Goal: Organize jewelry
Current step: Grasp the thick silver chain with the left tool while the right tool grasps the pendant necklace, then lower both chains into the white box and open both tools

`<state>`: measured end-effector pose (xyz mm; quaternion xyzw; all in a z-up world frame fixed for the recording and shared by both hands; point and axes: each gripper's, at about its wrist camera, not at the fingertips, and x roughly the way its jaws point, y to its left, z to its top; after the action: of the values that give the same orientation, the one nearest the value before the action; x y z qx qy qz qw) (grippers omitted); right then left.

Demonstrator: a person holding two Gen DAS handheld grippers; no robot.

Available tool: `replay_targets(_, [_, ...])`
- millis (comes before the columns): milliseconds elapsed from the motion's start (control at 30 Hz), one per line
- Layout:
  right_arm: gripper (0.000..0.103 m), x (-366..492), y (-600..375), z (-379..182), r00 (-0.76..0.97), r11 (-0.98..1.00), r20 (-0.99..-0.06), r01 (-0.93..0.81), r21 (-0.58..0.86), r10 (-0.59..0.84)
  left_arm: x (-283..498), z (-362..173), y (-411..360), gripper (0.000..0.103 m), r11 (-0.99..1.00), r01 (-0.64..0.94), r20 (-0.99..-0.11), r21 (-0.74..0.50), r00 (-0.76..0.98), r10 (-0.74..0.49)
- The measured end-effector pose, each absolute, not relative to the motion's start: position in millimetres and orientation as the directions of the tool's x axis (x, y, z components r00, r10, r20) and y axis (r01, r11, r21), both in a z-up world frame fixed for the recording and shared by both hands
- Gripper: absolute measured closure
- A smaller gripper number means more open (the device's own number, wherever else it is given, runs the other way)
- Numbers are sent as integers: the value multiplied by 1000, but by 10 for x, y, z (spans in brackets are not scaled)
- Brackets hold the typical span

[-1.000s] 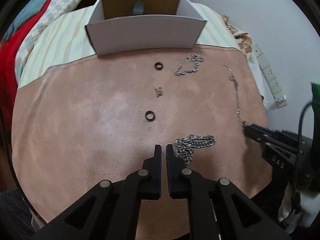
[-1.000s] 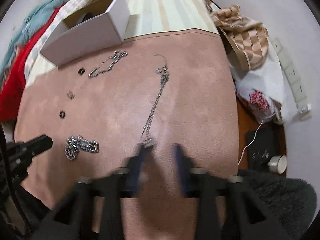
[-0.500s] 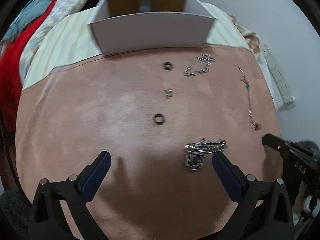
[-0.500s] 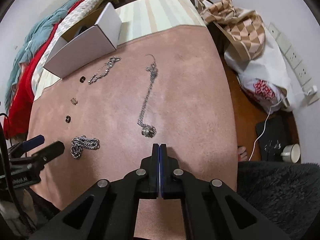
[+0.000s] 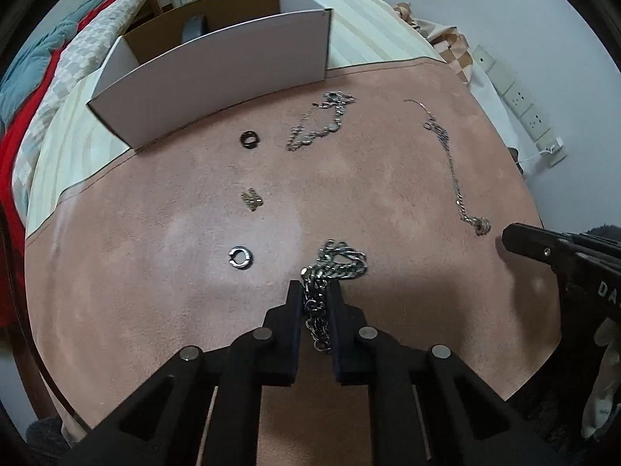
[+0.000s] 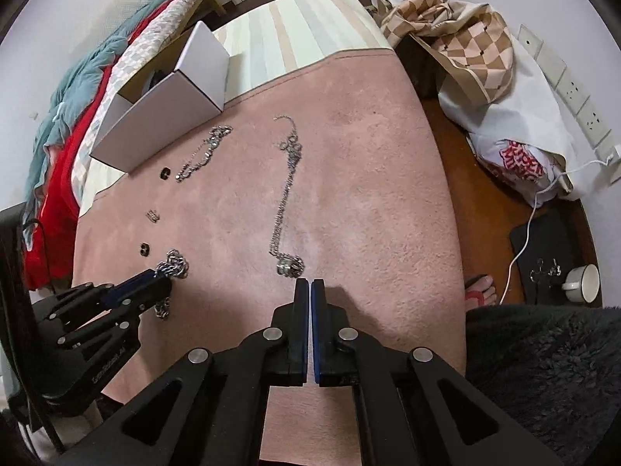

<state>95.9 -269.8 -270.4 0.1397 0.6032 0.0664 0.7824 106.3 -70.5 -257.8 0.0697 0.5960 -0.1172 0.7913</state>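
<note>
1. On the near part of the pink cloth (image 5: 388,202), the left gripper (image 5: 315,291) was clenched on the heavy curb chain (image 5: 337,264), with links bunched between its fingers and the rest coiled just beyond the tips.
2. To its right, the right gripper (image 6: 309,285) had its fingers pressed together with nothing between them, its tips just short of the pendant necklace (image 6: 285,202).
3. That necklace ran in a thin line from near to far on the right half of the cloth; bare cloth lay between it and the right edge.
4. A silver ring (image 5: 241,258) lay left of the curb chain, apart from it; farther on sat a small charm (image 5: 251,199), then a dark ring (image 5: 249,139).
5. A beaded bracelet (image 5: 322,120) lay right of the dark ring, near the white box (image 5: 217,77).
6. The box stood open at the cloth's far edge, on the striped cover (image 6: 302,35).
7. The middle of the cloth, between the rings and the necklace, was open.
8. Past the right edge lay a checkered bag (image 6: 462,39) and a wooden floor (image 6: 477,202).
</note>
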Motion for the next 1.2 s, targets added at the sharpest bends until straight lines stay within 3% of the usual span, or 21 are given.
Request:
replay_targets(133, [66,978,-2565,-2644,287,957,-918,11,289,273,1071,-2530,-588,96,972,231,-956,-47,272,-111])
replay_targets(200, [64,992,-2492,-2633,293,965,-922,-14,262,254,1061,-2494,-529,96,975,216,-954,-48,279,-108])
replay_targets(400, [64,1077,-2309,-2732,291,987,-943,-53,151,160,1052,-2420,-475,97,979,191,-948,-65,294,-120])
replay_targets(500, [90,1089,-2214,-2737,308,994,-947,-87,64,88,1055,-2367,-471,97,979,189,-944,-75,302,-130])
replay_targets(733, [91,1055,-2290,-2562,333,986,-929,-59,153,164,1079,-2100,-441,97,973,196,-926,-120,333,-181])
replay_targets(1200, [91,1373,-2126,-1232,478,938,-807,-148,314,345,1474,-1141,-202,97,959,200,-847,-199,458,-271])
